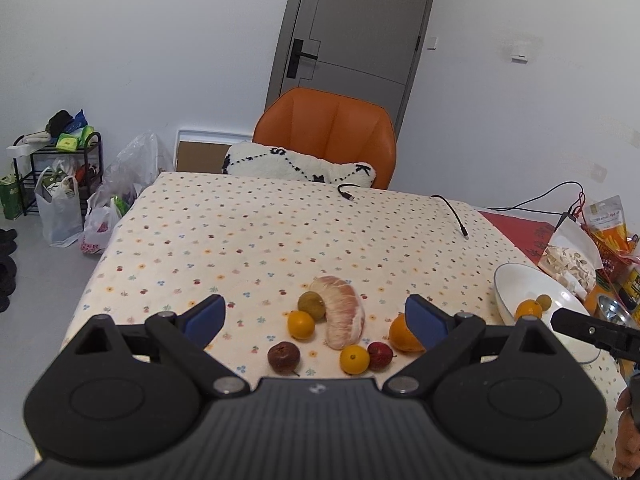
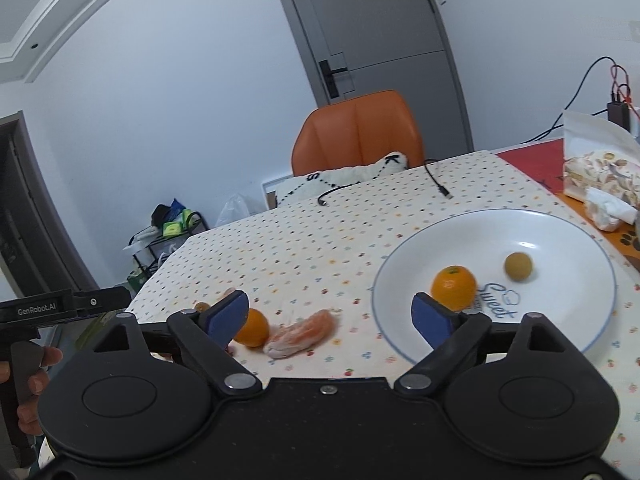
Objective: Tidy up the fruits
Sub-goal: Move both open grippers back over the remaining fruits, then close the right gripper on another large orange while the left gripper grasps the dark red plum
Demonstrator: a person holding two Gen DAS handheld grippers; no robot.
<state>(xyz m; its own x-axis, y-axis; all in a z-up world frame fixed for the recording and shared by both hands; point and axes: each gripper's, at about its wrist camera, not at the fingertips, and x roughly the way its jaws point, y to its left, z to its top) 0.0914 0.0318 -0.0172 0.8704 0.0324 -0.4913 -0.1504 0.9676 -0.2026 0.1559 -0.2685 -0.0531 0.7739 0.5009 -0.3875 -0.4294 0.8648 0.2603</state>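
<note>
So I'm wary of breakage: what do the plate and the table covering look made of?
The white plate looks like glazed ceramic: glossy, with a thin blue rim line and "Sweet" printed inside, though melamine can't be ruled out. The table covering looks like soft matte fabric printed with small fruits and flowers, draping over the table's edge.

A matt printed cloth (image 1: 240,232) covers the table; the white plate (image 2: 560,232) looks glossy ceramic, the far chair (image 1: 326,132) smooth orange leather.
</note>
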